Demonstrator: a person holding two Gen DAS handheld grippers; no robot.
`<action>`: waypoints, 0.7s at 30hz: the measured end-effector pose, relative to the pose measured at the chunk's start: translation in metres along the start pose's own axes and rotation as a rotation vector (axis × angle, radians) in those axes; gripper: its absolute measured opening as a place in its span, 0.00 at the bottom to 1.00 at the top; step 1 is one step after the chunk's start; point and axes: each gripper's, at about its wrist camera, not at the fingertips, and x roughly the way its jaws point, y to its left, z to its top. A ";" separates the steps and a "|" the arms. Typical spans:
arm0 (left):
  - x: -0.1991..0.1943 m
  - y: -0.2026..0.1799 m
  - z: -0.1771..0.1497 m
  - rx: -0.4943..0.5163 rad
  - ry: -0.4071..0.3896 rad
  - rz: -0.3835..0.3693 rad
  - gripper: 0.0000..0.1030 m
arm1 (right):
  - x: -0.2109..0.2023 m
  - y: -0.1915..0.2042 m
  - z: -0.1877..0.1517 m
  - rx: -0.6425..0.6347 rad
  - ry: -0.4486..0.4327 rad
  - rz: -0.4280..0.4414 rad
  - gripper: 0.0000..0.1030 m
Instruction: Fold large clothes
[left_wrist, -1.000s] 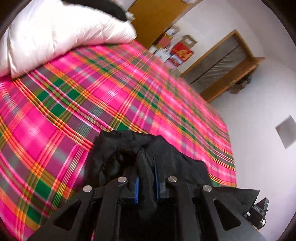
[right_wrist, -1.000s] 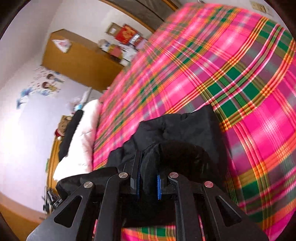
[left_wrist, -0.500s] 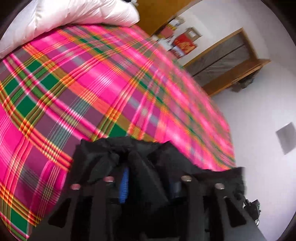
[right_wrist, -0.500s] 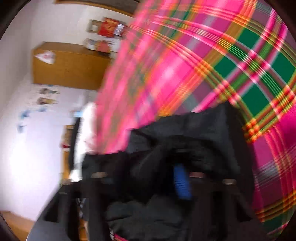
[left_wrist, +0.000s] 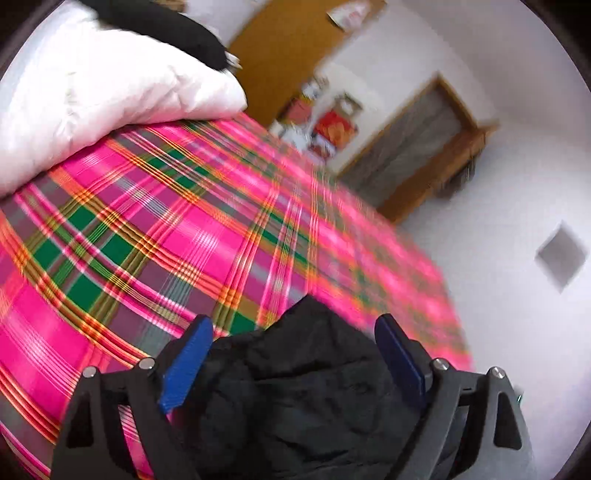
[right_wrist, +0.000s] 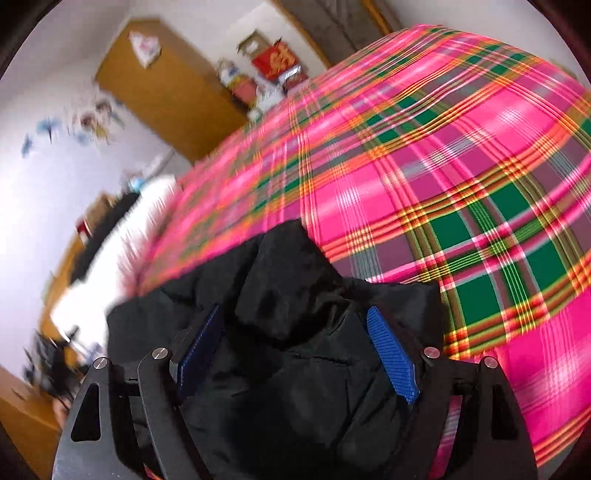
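A black padded garment (left_wrist: 306, 384) lies bunched on the pink plaid bedspread (left_wrist: 155, 236). My left gripper (left_wrist: 293, 354) is open, its blue pads spread wide on either side of the black fabric. In the right wrist view the same garment (right_wrist: 295, 332) lies under my right gripper (right_wrist: 295, 343), which is also open, with its blue pads apart around a raised fold. The fabric rests between the fingers of both grippers and is not pinched.
A white pillow (left_wrist: 96, 96) with a dark item on it lies at the head of the bed. A wooden cabinet (right_wrist: 162, 92), red boxes (right_wrist: 273, 59) and a wooden door frame (left_wrist: 417, 147) stand past the bed's far edge. White wall lies to the right.
Both grippers were shut on the black garment a second ago. Both have now opened and let the fabric go, and it lies on the bedspread.
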 end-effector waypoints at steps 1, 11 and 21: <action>0.012 -0.001 -0.001 0.036 0.058 0.001 0.88 | 0.005 -0.001 0.001 -0.014 0.017 0.000 0.78; 0.086 -0.018 -0.020 0.195 0.269 0.089 0.57 | 0.021 -0.009 0.015 -0.023 0.087 0.026 0.57; 0.120 -0.007 -0.031 0.198 0.152 0.248 0.25 | 0.063 0.003 0.012 -0.116 0.063 -0.227 0.15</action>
